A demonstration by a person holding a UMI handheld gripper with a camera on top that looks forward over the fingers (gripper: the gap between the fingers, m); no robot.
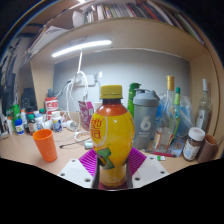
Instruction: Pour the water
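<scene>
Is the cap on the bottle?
Yes, a red cap sits on top of the bottle, which stands between the fingers of the tool.

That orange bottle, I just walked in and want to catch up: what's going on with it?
A hand-held pair of tongs has the bottle between its fingers, upright, with its red cap on. Whether the pads actually press on it can't be seen. An orange cup stands on the desk off to one side, apart from the bottle. No pouring is under way at this moment.
</scene>
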